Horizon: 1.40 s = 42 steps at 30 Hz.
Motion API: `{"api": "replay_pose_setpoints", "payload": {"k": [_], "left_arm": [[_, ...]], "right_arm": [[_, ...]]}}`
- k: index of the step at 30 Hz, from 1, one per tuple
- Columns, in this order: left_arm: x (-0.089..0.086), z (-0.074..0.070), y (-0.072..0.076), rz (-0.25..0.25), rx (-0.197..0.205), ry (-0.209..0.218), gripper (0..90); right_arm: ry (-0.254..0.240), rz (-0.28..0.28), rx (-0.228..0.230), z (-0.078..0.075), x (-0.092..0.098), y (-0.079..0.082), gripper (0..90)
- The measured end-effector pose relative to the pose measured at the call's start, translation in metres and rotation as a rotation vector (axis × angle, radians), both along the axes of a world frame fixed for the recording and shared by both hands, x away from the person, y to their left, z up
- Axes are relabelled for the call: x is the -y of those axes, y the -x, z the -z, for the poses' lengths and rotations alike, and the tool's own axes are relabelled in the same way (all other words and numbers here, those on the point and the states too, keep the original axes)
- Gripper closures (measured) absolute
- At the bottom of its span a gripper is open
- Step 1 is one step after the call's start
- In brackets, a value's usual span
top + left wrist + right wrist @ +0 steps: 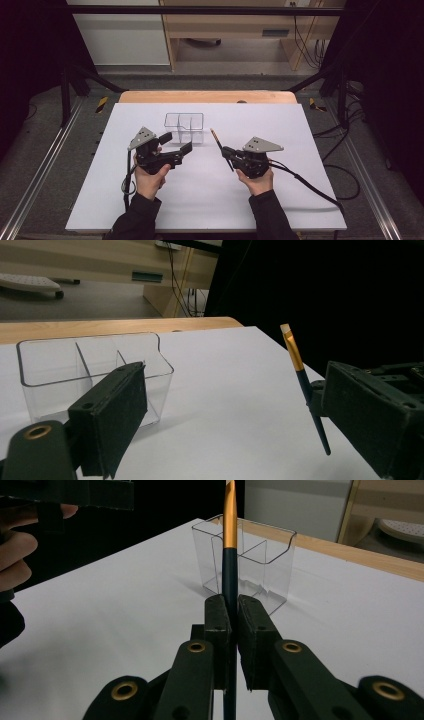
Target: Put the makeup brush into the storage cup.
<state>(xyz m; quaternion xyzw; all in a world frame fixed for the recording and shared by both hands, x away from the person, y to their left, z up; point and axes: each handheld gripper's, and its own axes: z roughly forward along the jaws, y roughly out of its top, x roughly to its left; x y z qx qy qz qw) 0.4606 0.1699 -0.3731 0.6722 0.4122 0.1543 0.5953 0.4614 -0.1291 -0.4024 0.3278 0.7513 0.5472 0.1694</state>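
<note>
Right gripper [226, 151]: jaws clamped on a thin brush [218, 140], gripping its dark handle partway along. Gold ferrule and pale bristle tip point up and away toward the far side of the surface; the handle's lower end projects below the jaws. Held off the surface in the person's right hand [258, 180], right of centre.

Left gripper [176, 141]: jaws spread wide, nothing between them. Held in the left hand [149, 179], just short of the clear box.

Clear plastic organiser box [184, 127]: open-topped, split by inner walls into compartments, standing on the surface between and beyond the two grippers. Its compartments look empty.

Surface [280, 122]: white sheet over a wooden table, whose pale edge shows along the far side.

Room: grey floor, dark metal frame posts, loose black cables at the right, light wooden furniture at the back.

By view: the right gripper view shows the brush [229, 555] upright in line with the box [250, 565], and the left hand's fingers [20, 550] at the upper left. The left gripper view shows the brush [305, 387] tilted, bristle tip uppermost, well right of the box [95, 375].

Obscured: part of the brush handle is hidden between the jaws; the left gripper's right jaw is cut off by the frame edge in its own view.
</note>
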Motion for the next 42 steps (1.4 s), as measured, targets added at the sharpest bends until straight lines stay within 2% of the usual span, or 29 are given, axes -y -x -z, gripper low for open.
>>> {"api": "replay_pose_setpoints", "payload": {"k": [28,42], "left_arm": [[0.031,0.006,-0.004,0.031,-0.002,0.043,10.7],[0.045,0.010,-0.006,0.033,-0.009,0.086,12.2]], "right_arm": [[-0.008,-0.003,0.004,0.000,0.000,0.002,84.1],[-0.027,-0.005,0.004,0.000,-0.001,0.001,84.1]]}}
